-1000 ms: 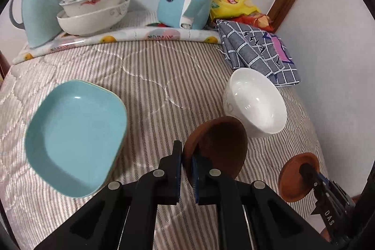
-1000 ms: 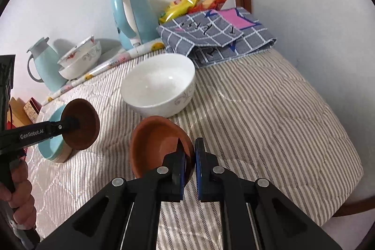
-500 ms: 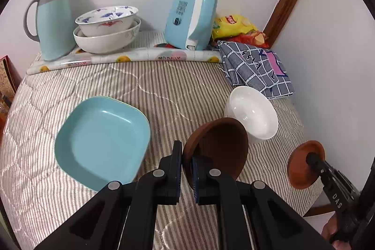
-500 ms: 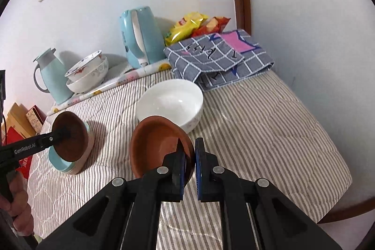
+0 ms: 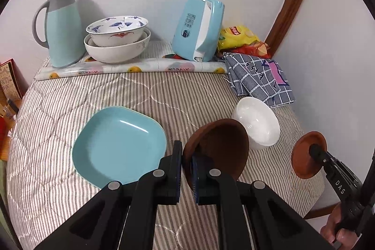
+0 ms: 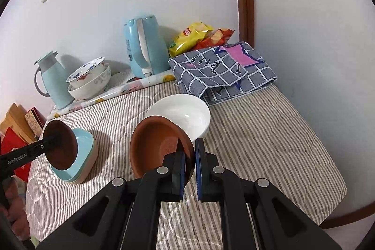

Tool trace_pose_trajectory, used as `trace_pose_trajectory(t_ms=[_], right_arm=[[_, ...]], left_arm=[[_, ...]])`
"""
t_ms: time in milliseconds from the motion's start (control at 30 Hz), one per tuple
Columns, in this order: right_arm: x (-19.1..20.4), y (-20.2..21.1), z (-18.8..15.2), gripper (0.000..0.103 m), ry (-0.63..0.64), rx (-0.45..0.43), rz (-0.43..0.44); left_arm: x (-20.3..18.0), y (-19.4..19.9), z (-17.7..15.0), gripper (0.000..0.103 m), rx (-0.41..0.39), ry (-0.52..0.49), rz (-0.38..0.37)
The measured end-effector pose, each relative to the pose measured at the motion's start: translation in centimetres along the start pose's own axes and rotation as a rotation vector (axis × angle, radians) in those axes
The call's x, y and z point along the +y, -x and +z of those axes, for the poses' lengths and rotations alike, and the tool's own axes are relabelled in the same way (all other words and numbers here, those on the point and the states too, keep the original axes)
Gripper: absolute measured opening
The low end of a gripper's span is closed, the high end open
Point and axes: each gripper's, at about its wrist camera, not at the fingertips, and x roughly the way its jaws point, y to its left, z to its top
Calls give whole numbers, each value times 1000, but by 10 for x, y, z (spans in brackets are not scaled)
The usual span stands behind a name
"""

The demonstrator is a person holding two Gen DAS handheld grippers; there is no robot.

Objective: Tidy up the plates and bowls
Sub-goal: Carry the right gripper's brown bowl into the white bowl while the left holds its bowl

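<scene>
The counter (image 5: 164,90) carries a quilted cover in grey and white stripes. The square plate (image 5: 117,144) is light blue. Both held dishes, the left brown dish (image 5: 220,149) and the right brown dish (image 6: 154,144), are terracotta brown. The plain bowl (image 6: 187,114) is white. The jug (image 5: 61,34) and kettle (image 5: 199,27) are pale blue. The stacked bowls (image 5: 117,39) are white with blue and red motifs. The folded cloth (image 6: 222,69) is grey-blue with a white grid and a pink patch. The fingers (image 5: 177,170) are black.
</scene>
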Motion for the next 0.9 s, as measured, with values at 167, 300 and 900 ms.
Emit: trace_pose_trajectory(t_ms=[167,300,900], right_arm=[[3,-5,7,8,9,-4,-2],[5,-11,13,8,13,-2,-3],[-1,-70,32,8,8,53,-12]], left_arm=[[7,-1,5,8,-6,9,13],[12,-4,11,8,-8,14,21],[16,-49,28,8,49,28,28]])
